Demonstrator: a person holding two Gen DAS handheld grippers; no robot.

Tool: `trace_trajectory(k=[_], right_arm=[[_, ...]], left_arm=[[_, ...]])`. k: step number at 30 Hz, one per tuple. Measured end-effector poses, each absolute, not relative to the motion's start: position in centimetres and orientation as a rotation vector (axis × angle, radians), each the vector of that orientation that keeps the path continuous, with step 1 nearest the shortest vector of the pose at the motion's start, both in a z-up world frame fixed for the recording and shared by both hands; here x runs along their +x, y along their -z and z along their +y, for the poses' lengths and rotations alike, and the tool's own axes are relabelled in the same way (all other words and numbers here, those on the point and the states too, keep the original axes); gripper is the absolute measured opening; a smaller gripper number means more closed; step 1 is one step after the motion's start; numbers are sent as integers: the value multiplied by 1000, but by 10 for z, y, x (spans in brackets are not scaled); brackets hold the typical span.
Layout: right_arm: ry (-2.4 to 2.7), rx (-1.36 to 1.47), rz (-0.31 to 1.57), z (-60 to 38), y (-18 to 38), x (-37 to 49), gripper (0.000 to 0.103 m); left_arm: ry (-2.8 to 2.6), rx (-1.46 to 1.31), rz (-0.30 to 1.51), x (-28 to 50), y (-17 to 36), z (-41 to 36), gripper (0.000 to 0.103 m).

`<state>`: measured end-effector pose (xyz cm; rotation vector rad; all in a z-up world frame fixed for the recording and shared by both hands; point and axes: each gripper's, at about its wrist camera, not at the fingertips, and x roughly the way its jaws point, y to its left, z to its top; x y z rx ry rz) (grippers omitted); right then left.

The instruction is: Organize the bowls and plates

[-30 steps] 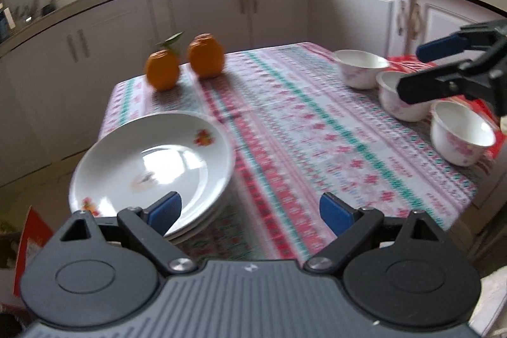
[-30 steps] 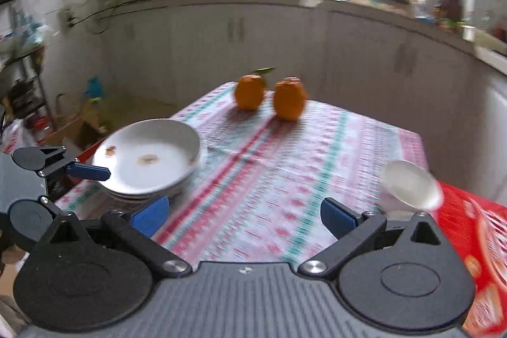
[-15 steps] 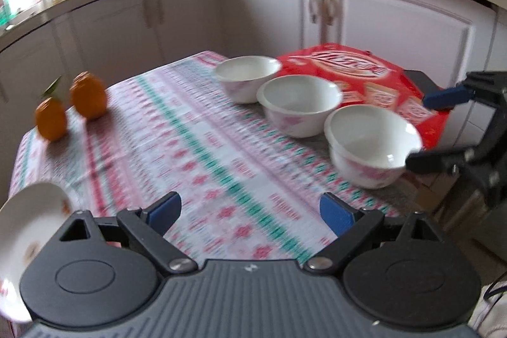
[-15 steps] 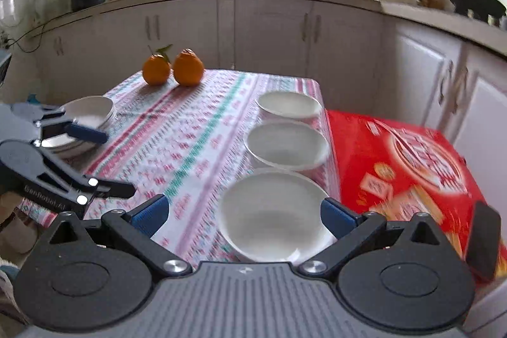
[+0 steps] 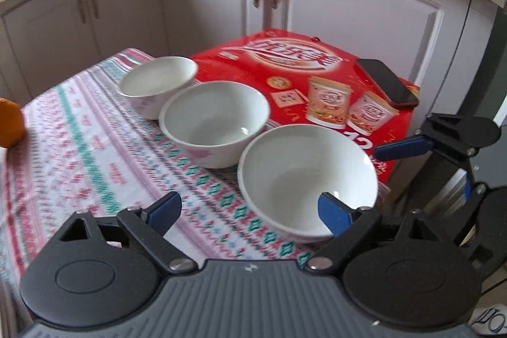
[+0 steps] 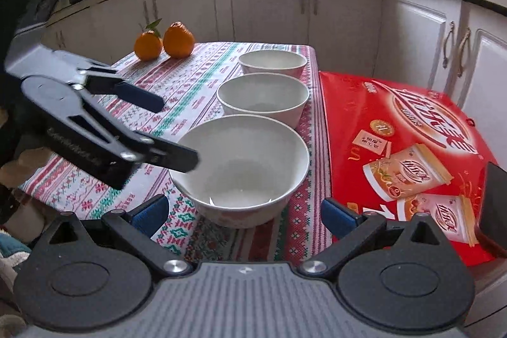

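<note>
Both grippers are open and hold nothing. Right gripper (image 6: 242, 213) sits just behind the nearest bowl (image 6: 240, 163), closer than the left gripper (image 5: 250, 208). Three bowls stand in a row on the table (image 6: 190, 91), going straight away.

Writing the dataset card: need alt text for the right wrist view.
Three empty white bowls stand in a row on a patterned tablecloth, between an open right hand-held gripper and two oranges; the left hand-held gripper reaches in, beside a red box.
</note>
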<state>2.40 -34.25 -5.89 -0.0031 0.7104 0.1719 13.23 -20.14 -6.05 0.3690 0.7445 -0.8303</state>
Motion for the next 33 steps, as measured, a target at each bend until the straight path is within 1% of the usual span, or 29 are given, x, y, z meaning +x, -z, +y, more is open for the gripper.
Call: trace_trajectory(k=[2, 5, 7, 9, 12, 13, 14, 16, 18, 20, 24, 33], right_arm=[[-191, -3, 711, -343, 60, 26, 103], [-210, -18, 708, -344, 61, 30, 102], [-225, -24, 703, -344, 61, 31, 102], [-241, -22, 701, -345, 60, 31, 100], [-256, -36, 699, -346, 60, 31, 98], [-260, -41, 699, -346, 60, 32, 97], [-264, -46, 699, -346, 61, 32, 93], [-269, -55, 706, -346, 62, 33, 91], [-265, -67, 704, -346, 63, 34, 91], [-270, -76, 698, -346, 63, 34, 90], [-278, -77, 690, -346, 62, 34, 87], [-282, -88, 690, -346, 62, 36, 87]], left_arm=[[848, 370, 754, 135, 62, -207, 90], [868, 375, 764, 140, 62, -215, 79], [872, 373, 773, 143, 62, -218, 76], [874, 373, 780, 146, 62, -222, 69], [883, 381, 788, 150, 63, -225, 68], [884, 386, 792, 151, 65, -226, 68], [886, 387, 796, 152, 65, -226, 68], [895, 385, 808, 154, 66, -227, 65], [902, 382, 819, 155, 67, -228, 59], [910, 382, 823, 156, 66, -230, 59], [927, 387, 827, 157, 65, -232, 52], [950, 392, 844, 161, 64, -233, 52]])
